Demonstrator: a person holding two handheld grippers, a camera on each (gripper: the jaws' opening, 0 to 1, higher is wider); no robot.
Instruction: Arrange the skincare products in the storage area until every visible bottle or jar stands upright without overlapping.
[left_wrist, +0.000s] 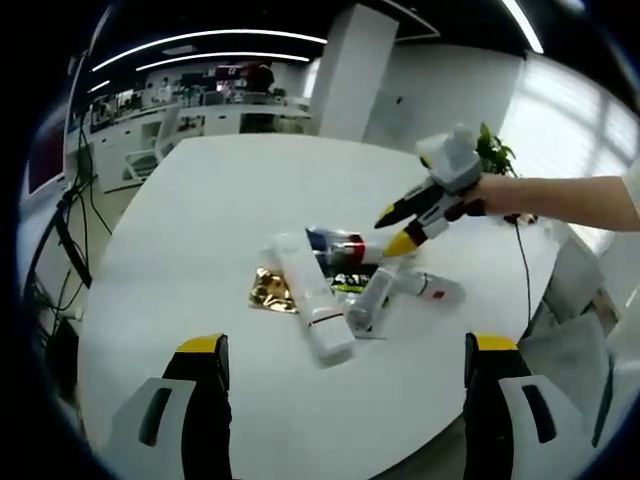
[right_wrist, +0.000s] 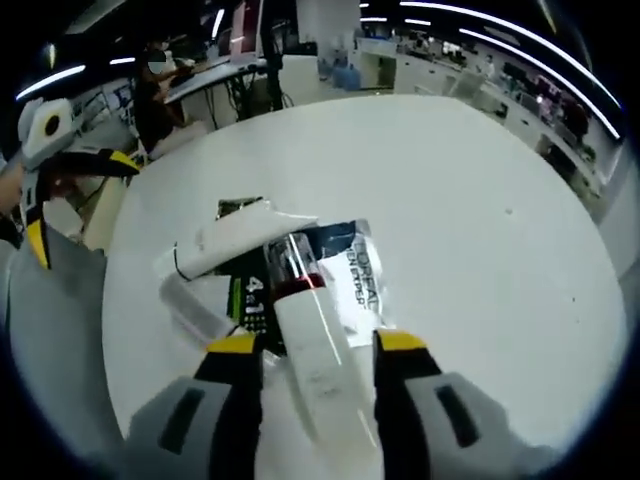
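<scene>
Right gripper (right_wrist: 315, 350) fingers bracket a white tube (right_wrist: 320, 365) beside an "L'OREAL" sachet (right_wrist: 352, 280); left gripper (left_wrist: 345, 355) wide.

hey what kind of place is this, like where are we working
Most likely an open-plan office. The skincare tubes lie on a big white table, rows of desks stretch behind it under long ceiling light strips, and a potted plant sits by the window.

- A flat sachet (right_wrist: 352, 275) in the pile near the table's middle reads "L'ORÉAL" in dark letters.
- A dark green packet (right_wrist: 250, 300) beside it shows a large white "4".
- Other labels are too blurred to read.
</scene>
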